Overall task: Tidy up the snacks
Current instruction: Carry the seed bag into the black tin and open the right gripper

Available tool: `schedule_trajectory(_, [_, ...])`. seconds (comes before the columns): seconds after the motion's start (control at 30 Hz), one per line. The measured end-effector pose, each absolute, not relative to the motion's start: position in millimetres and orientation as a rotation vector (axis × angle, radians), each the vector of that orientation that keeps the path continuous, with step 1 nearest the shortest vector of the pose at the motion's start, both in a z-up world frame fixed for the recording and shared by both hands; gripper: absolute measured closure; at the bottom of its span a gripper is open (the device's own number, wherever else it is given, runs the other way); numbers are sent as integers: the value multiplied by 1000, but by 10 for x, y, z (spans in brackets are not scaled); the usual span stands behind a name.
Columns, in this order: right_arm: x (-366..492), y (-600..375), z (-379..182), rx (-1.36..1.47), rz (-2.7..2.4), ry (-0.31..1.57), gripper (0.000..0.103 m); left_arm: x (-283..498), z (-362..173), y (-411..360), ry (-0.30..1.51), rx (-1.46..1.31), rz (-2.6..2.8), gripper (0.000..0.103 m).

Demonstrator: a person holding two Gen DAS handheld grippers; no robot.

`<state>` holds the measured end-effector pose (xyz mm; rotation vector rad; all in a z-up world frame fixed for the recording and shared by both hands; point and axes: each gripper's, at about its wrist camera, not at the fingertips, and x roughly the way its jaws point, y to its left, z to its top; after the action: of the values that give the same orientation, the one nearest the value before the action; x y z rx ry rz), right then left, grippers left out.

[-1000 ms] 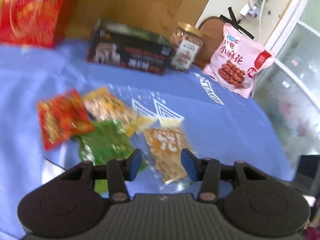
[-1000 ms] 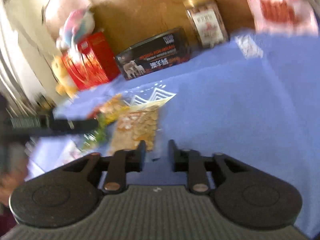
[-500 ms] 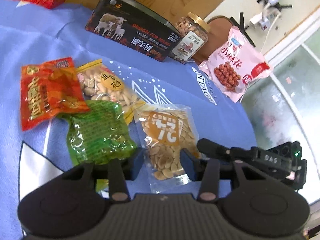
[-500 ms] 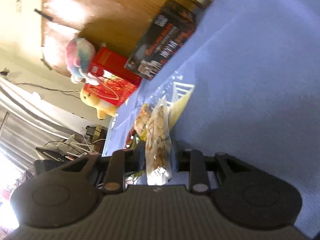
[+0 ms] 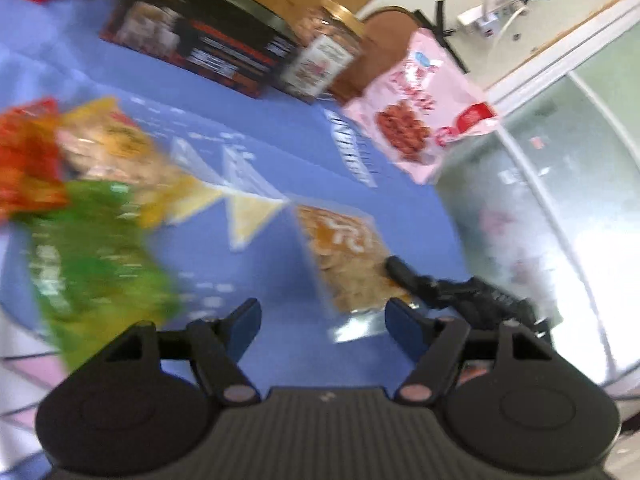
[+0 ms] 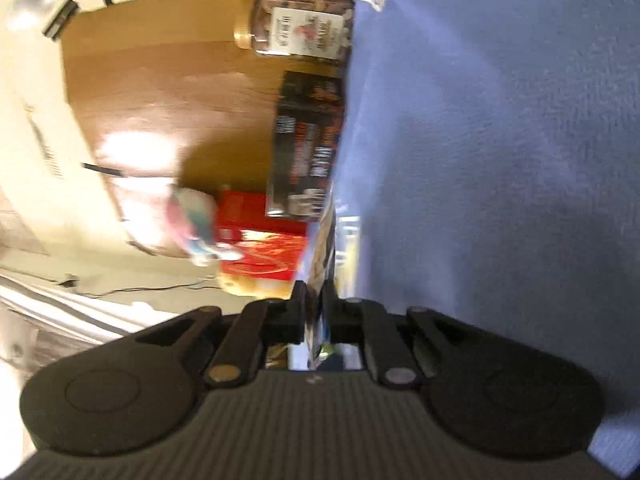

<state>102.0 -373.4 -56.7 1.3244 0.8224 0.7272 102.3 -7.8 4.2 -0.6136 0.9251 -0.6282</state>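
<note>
Holding two black grippers over a worktop (image 5: pixel 304 152) draped in blue cloth, you have your right gripper (image 6: pixel 314 316) rolled onto its side, its jaws just closed and pinching the edge of a clear packet of pale orange-labelled seeds (image 5: pixel 348 256). From the left wrist view, that packet lies to the right of centre, with the right gripper's dark fingers (image 5: pixel 404 276) reaching in at its right edge. Your left gripper (image 5: pixel 320 320) hovers released above bare blue cloth, its blue-padded jaws having just spread, with nothing between them. To the left lie a green snack packet (image 5: pixel 92 272), a yellow packet of nuts (image 5: pixel 116 152) and a red packet (image 5: pixel 24 160), overlapping and blurred. Along the back stand a black printed box (image 5: pixel 204 40), a clear nut jar with a gold lid (image 5: pixel 324 60) and a pink snack bag (image 5: pixel 416 124).
</note>
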Motion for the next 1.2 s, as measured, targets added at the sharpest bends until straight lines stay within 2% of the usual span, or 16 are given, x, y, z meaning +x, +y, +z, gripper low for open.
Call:
schedule_trajectory(0.03, [1022,-3728,-547,1336,762,817,93,1048,51,-108,922,-632,-644,40])
schedule_trajectory(0.07, [1021,-3688,-517,1346,795,809,93,1083,60,-132,918,-648,-659,54])
schedule_trajectory(0.13, [1065,-3686,-430,1288,785,799,92,1116,67,-138,904,-685,-699,72])
schedule_trajectory(0.17, [1106,-3650,-379,1239,775,801,93,1122,101,-123,882,-680,-697,79])
schedule_trajectory(0.2, [1161,-3582,-339,1208,770,813,92,1125,148,-120,865,-658,-689,80])
schedule_trajectory(0.43, [1824,-2952,277,844,813,748,89,1612,566,185,787,-582,-577,80])
schedule_trajectory(0.57, [2487,-2608,590,673,818,671,89,2231,858,316,735,-519,-481,80])
schedule_trajectory(0.7, [3105,-2456,626,611,774,630,88,2894,948,314,736,-493,-418,79])
schedule_trajectory(0.8, [3351,-2356,549,478,686,615,81,3323,822,228,785,-446,-381,69])
schedule_trajectory(0.83, [3372,-2283,519,376,628,596,74,3425,751,199,807,-426,-358,60])
schedule_trajectory(0.87, [3366,-2211,483,289,568,577,70,3500,671,168,821,-401,-333,63])
schedule_trajectory(1.03, [3011,-2164,425,111,473,415,66,3311,749,152,751,-309,-296,62])
schedule_trajectory(1.2, [2535,-2312,520,181,543,410,64,2642,900,418,687,-292,-291,62])
